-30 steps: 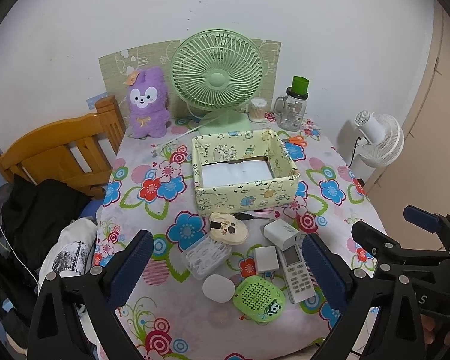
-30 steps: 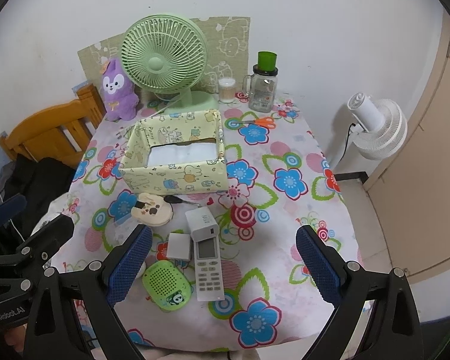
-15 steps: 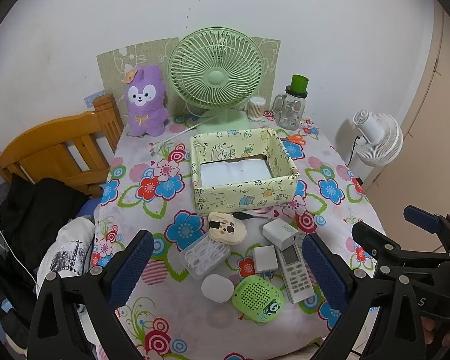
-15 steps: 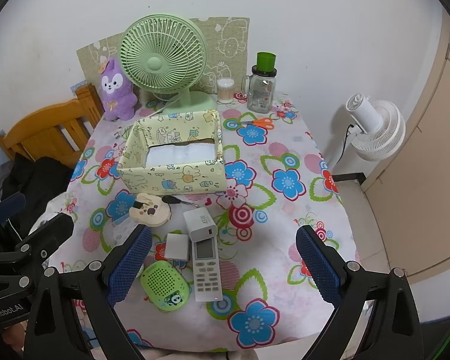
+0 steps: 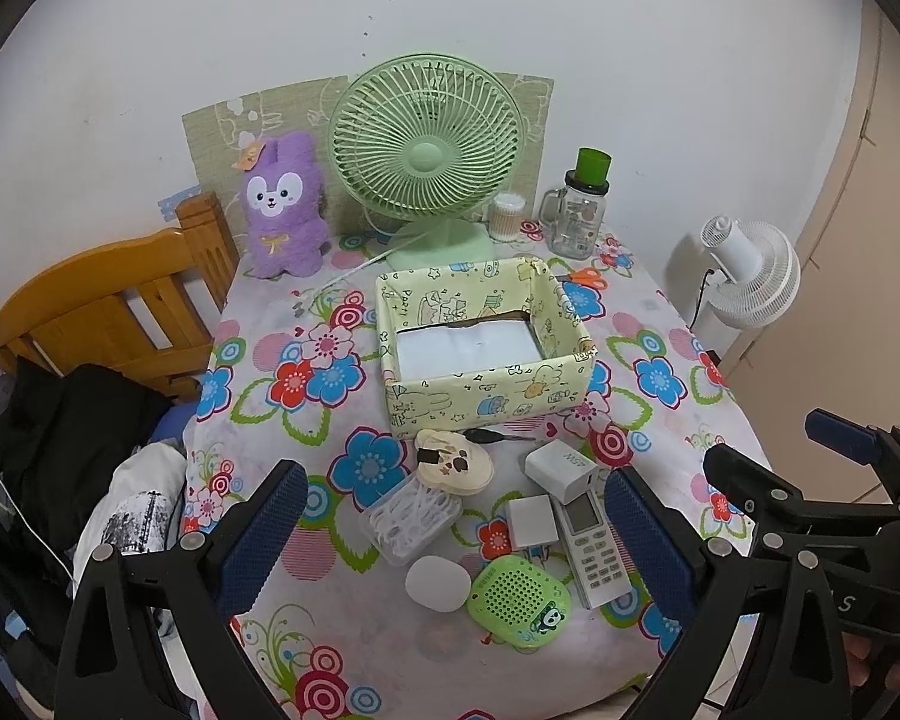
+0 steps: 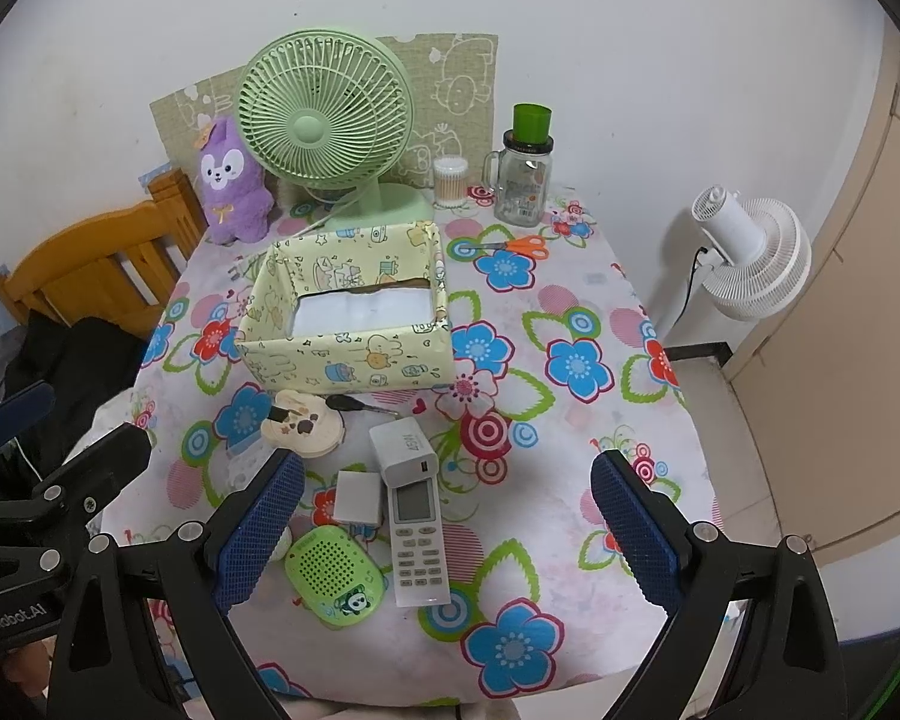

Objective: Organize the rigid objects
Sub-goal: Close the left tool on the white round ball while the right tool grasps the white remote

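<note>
Both tools hang over the near edge of the flowered table point(image 6: 570, 516), the left gripper point(image 5: 450, 531) and the right gripper point(image 6: 444, 525) spread wide and empty. Just ahead of their blue pads lie a white remote control point(image 6: 417, 531), a green round speaker point(image 6: 333, 576), a white charger block point(image 6: 403, 444) and a clear plastic case of white bits point(image 5: 411, 516). Farther out stands the pale yellow cartoon-print box point(image 5: 486, 348), holding only a white sheet on its floor.

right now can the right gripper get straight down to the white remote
Probably yes: the right gripper has its jaws wide open with the white remote lying flat between them, uncovered; only the white charger block touches its far end.
</note>
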Demonstrator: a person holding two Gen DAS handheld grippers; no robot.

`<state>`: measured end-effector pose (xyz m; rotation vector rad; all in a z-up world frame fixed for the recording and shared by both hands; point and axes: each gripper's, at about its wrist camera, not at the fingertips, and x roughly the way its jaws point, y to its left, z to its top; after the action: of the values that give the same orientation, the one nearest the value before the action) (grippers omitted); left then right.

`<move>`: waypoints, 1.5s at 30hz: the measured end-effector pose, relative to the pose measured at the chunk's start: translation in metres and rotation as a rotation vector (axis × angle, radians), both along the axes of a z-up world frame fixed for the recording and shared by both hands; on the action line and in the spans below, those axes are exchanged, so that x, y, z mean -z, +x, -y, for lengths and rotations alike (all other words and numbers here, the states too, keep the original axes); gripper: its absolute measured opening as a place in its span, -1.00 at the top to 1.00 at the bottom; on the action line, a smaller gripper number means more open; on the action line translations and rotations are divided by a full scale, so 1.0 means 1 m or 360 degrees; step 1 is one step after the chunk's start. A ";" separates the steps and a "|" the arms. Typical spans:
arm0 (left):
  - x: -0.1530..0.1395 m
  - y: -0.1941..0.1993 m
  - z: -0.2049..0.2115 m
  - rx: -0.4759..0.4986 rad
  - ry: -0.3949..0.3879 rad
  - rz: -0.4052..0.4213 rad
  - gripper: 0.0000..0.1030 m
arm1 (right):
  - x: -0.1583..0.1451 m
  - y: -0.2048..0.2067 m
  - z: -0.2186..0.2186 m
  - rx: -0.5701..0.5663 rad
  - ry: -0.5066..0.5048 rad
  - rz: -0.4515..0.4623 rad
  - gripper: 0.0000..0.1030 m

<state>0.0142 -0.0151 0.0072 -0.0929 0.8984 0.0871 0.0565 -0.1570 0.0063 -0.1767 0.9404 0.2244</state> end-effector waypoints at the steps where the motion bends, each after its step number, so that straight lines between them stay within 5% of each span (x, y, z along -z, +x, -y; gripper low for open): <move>1: 0.000 0.001 -0.001 0.0004 0.0000 -0.0003 -0.94 | 0.000 0.001 -0.001 0.0002 -0.0001 -0.0002 -0.90; 18: 0.024 0.024 -0.022 0.0127 0.0000 -0.0105 -0.94 | 0.020 0.011 -0.020 0.0035 -0.0018 -0.0064 -0.90; 45: 0.132 0.044 -0.035 0.0121 -0.0096 -0.0460 -0.94 | 0.127 0.028 -0.021 0.0029 -0.0139 -0.0320 -0.84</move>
<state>0.0582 0.0197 -0.1244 -0.1036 1.1926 0.0023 0.0850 -0.1365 -0.1212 -0.2291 1.1522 0.1865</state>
